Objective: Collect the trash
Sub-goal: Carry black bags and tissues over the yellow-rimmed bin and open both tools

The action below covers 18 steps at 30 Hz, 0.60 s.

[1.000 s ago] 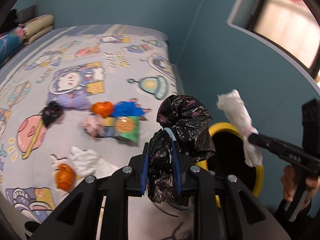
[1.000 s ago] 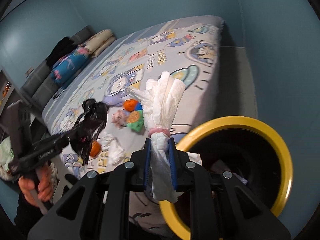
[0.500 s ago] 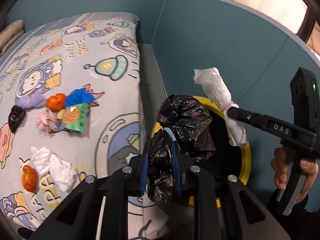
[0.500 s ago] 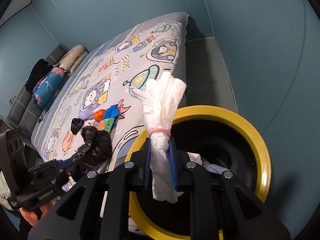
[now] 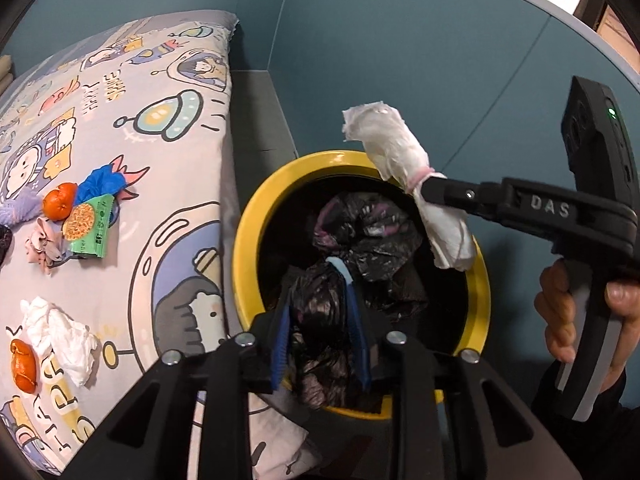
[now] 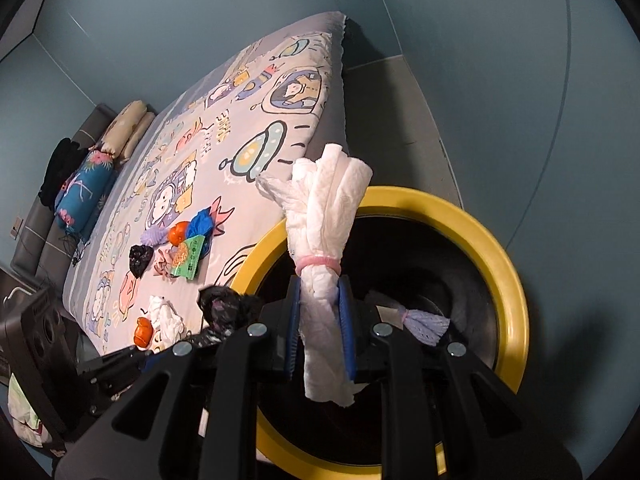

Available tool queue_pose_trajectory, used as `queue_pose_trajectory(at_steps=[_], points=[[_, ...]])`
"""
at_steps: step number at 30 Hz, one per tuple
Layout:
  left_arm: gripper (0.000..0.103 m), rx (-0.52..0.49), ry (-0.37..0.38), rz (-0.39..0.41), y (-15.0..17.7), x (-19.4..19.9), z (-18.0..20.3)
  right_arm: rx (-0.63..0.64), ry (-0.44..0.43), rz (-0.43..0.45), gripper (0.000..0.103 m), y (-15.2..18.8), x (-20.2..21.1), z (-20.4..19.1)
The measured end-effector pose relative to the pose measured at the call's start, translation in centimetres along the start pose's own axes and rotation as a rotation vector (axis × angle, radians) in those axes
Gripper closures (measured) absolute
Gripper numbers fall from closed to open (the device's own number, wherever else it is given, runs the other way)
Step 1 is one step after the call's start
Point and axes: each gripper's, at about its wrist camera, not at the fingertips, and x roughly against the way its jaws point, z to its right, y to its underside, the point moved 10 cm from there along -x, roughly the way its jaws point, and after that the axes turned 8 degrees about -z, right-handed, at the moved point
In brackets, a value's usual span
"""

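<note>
My left gripper (image 5: pixel 320 312) has its blue pads clamped on a crumpled black plastic bag (image 5: pixel 360 236), which hangs over the mouth of the yellow-rimmed bin (image 5: pixel 248 240), at about 6 o'clock of its opening. My right gripper (image 6: pixel 320 320) is pinched tight on a rolled white tissue bundle (image 6: pixel 328 216) tied with a pink band; the bundle stands upright over the bin's rim at roughly 10 o'clock in the right wrist view, and at 1 o'clock of the bin seen from the left wrist. Down inside the bin I can make out a small lilac bundle (image 6: pixel 424 324), though the dark interior hides whatever else lies there.

At 9 o'clock from the bin is the bed (image 5: pixel 120 92) with a cartoon space-print sheet. On it lie a green snack packet (image 5: pixel 90 228), a blue wrapper (image 5: pixel 104 184), an orange peel (image 5: pixel 60 204), a crumpled white tissue (image 5: pixel 60 332) and a second orange piece (image 5: pixel 24 364) touching it.
</note>
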Motion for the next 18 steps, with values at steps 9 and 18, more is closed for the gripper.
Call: queue_pose_trajectory(at_steps=[9,18], points=[[0.042,0.018,-0.014,0.044,0.2,1.8,-1.0,-0.024,-0.016,0.038,0.067,-0.6,1.2,0.5],[0.031,0.107,-0.082,0.079,1.1,4.2,-5.9,0.072,-0.080,0.048,0.056,-0.7,1.6,-3.2]])
